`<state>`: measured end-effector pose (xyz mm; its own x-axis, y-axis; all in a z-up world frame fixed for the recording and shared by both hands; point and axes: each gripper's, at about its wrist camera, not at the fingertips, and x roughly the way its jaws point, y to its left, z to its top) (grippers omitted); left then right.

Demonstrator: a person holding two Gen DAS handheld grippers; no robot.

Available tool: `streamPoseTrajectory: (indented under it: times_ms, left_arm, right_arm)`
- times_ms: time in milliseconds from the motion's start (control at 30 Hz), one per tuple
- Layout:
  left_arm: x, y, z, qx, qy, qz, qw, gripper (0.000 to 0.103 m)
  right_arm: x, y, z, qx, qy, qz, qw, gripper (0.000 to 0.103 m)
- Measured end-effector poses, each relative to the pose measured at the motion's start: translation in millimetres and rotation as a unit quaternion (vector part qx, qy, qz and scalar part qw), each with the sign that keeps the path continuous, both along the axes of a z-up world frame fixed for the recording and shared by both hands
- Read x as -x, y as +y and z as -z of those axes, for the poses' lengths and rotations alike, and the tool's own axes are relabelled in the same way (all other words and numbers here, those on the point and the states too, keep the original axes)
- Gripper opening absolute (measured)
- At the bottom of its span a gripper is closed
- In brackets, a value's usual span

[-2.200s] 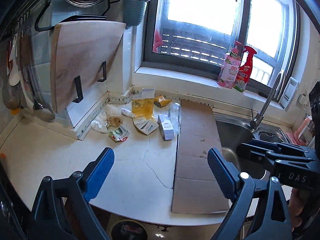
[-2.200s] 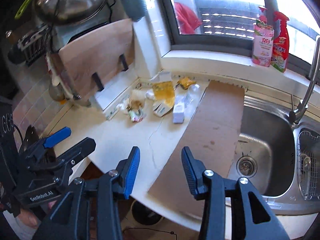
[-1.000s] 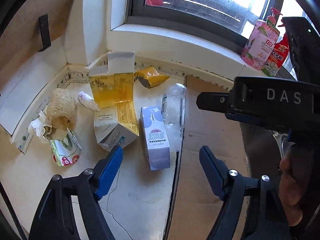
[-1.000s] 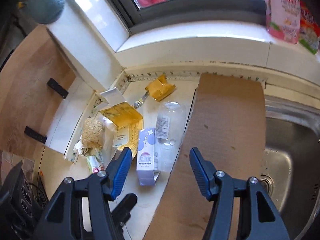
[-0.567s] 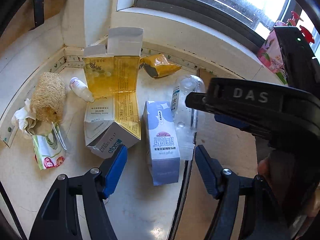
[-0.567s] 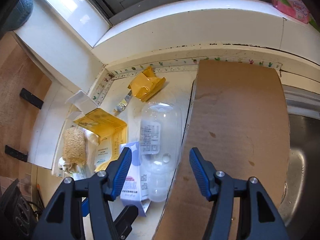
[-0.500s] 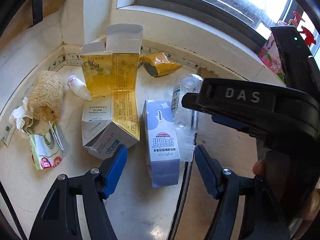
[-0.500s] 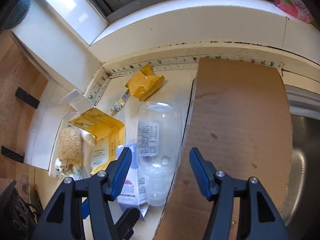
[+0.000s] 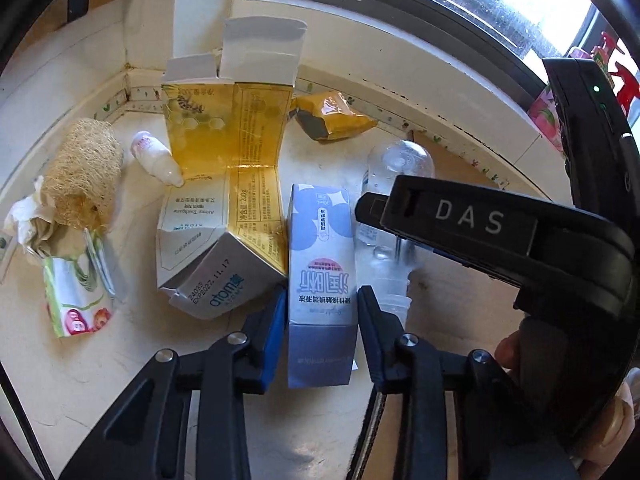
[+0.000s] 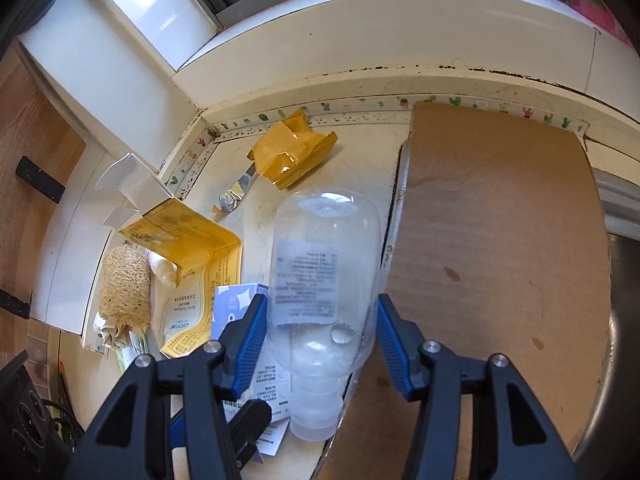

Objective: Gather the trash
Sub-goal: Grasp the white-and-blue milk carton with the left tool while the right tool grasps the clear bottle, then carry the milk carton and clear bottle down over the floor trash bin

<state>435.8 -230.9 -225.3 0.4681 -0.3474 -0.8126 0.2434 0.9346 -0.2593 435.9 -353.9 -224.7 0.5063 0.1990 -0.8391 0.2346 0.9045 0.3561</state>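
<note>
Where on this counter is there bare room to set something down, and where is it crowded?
Bare: the counter strip nearest the camera, in front of the tissue pack and torn box; and the flat cardboard sheet beside the clear bottle. Crowded: the wall corner, where loofah, box, carton and bottle lie close together.
</note>
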Motion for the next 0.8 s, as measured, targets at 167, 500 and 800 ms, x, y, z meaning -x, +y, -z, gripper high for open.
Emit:
streamPoseTrajectory:
  times_ms: [167,500,800]
  left_arm:
    - [13,10,-16,-0.005,-0.014,-0.001,0.9999,0.033]
    - [50,37,-72,-0.005,-0.055,0.006,0.9985,0.033]
    - [96,76,-129,-0.007,-0.068,-0.002,0.9977,0.033]
  right_arm:
    - [11,1,-9,-0.016,-0.014,0.002,1.0,0.053]
    - [55,12,-52,-0.047,-0.054,-0.018,0.997,0.053]
    - [115,31,-112,-0.055,-0.093,-0.04,0.993,0.053]
